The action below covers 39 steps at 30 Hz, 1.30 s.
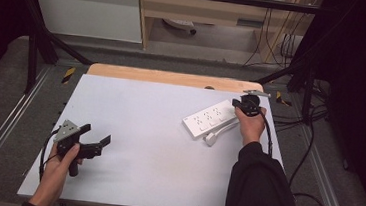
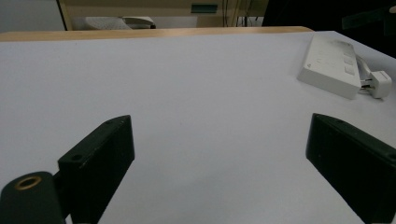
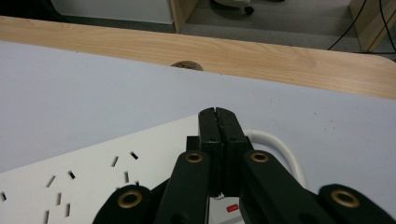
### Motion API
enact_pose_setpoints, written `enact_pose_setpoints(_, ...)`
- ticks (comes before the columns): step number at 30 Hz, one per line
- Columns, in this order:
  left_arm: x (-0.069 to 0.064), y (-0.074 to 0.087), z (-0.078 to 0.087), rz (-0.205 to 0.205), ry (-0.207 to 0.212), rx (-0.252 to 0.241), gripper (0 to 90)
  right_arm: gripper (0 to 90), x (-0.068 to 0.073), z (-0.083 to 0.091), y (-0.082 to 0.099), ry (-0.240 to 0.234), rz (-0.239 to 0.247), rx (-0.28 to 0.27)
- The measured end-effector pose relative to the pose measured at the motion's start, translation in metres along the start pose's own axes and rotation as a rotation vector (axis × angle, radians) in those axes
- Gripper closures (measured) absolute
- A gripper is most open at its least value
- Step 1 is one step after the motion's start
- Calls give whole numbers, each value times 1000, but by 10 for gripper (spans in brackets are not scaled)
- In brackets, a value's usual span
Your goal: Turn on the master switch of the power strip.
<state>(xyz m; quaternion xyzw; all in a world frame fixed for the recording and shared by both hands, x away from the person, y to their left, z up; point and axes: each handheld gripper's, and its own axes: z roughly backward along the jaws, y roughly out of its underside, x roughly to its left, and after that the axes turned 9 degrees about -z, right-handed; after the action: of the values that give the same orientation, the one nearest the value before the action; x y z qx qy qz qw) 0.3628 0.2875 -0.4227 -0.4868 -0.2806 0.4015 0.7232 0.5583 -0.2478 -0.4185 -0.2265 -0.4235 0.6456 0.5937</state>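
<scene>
With right fingers (image 3: 218, 116) closed empty over the power strip (image 1: 209, 118) switch end and left fingers (image 2: 219, 163) wide, I judged a straight, gentle downward press best.

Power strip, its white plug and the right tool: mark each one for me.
power strip (image 1: 210, 118), high view, middle of its socket face
white plug (image 2: 380, 84), left gripper view, its body
right tool (image 3: 218, 122), right gripper view, between its shut fingertips

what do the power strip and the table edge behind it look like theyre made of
Power strip: probably moulded plastic, smooth matte white with sharp-cut socket slots and a red switch. Table edge: light wood or a wood-look laminate, showing grain lines; which of the two cannot be told.
</scene>
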Motion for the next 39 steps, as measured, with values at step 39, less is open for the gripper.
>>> enact_pose_setpoints(39,0,-1,0,-11,-2,4,75,900,-3,-5,14,47,60,81)
